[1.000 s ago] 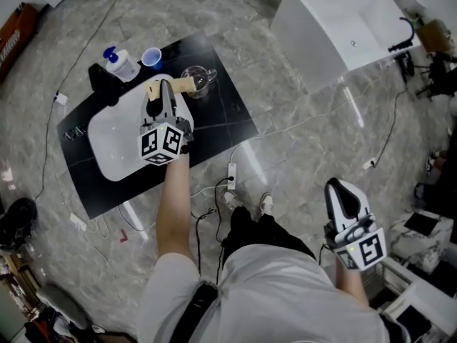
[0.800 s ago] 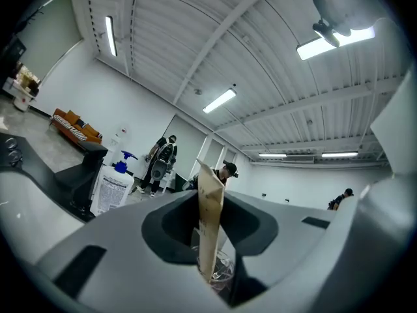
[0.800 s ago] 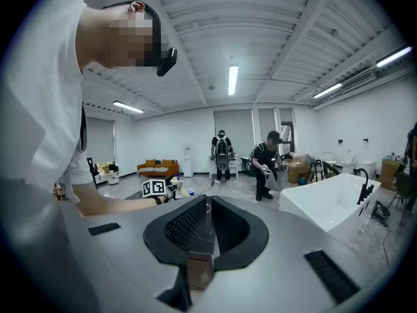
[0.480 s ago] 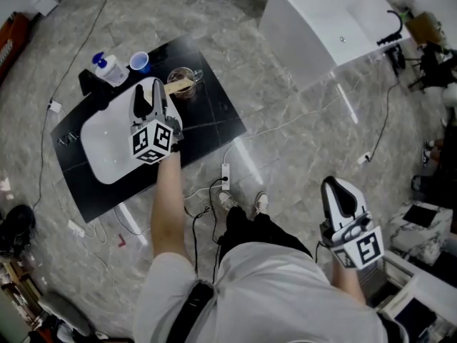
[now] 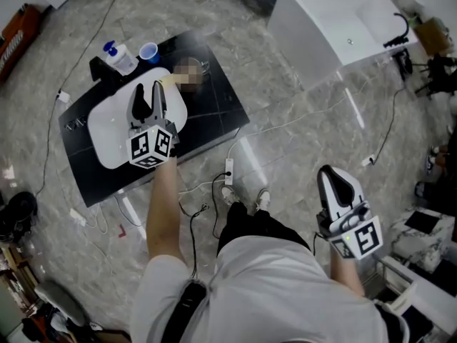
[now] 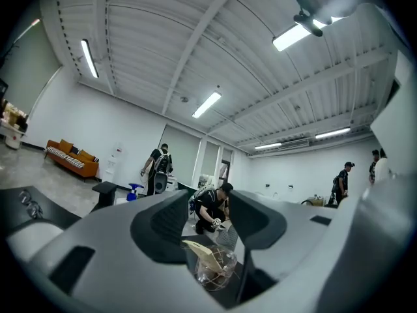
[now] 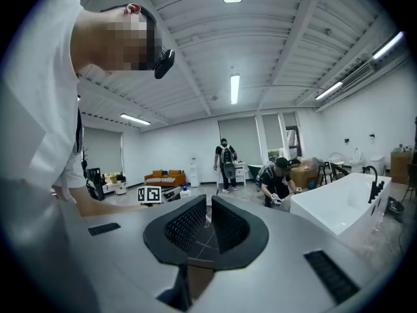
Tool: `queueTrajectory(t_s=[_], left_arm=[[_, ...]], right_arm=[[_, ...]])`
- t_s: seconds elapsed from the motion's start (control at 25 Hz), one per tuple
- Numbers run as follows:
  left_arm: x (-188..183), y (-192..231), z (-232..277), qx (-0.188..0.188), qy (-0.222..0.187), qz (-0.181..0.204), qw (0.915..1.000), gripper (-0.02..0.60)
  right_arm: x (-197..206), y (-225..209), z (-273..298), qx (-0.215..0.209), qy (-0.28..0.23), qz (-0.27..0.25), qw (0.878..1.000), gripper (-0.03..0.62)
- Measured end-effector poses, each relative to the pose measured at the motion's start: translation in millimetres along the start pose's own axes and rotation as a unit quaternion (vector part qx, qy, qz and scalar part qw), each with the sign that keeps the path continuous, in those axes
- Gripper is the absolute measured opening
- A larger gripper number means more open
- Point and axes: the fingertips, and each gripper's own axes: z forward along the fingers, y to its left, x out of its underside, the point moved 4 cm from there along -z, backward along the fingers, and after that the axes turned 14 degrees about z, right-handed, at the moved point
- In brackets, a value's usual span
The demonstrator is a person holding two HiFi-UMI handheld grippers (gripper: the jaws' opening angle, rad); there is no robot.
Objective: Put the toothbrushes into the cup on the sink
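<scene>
A clear glass cup [image 5: 193, 79], partly under a mosaic patch, stands on the black counter [image 5: 218, 113] by the white sink [image 5: 111, 131]. A beige toothbrush packet [image 6: 203, 256] leans inside the cup [image 6: 218, 278], its end poking out [image 5: 167, 82]. My left gripper [image 5: 150, 95] hovers over the basin, short of the cup. Its jaws have just been opening, then eased in slightly, and nothing is between them [image 6: 208, 217]. My right gripper [image 5: 335, 183] hangs low at my right side, away from the counter, its pads close together and empty [image 7: 208, 222].
A blue cup [image 5: 148, 51] and a pump bottle [image 5: 118, 58] stand at the counter's far corner. A white bathtub [image 5: 343, 20] is on the floor at the upper right. Cables and a power strip [image 5: 230, 171] lie near my feet. Several people are across the room.
The left gripper let go of the beige packet, which now rests in the cup. It opened and drew back from the cup over the basin. The right gripper stayed put.
</scene>
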Motion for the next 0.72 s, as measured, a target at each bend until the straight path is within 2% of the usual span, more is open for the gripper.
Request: queueTrajectory(t_s=[0.12,0.36,0.6,0.72], left_arm=[[-12,2,-17,0.003,-0.002,0.011,0.9999,0.179],[-41,-3,-50,0.0,-0.006,0.015,0.9999,0.047],[-68,-14,-83,0.008,-0.019,0.028,0.9994,0.003],[-77,-19,-104,0.009,-0.018,0.023,0.9995,0.003]], right_arm=[[-1,5,-1,-0.016,-0.008,0.0,1.0,0.049],[-8,11,-8,-0.041,-0.027,0.002,0.999,0.049],[-20,18,-10,-0.073,-0.05,-0.003,0.996,0.049],[-23,22,-8,-0.095,-0.056,0.0,0.994,0.049]])
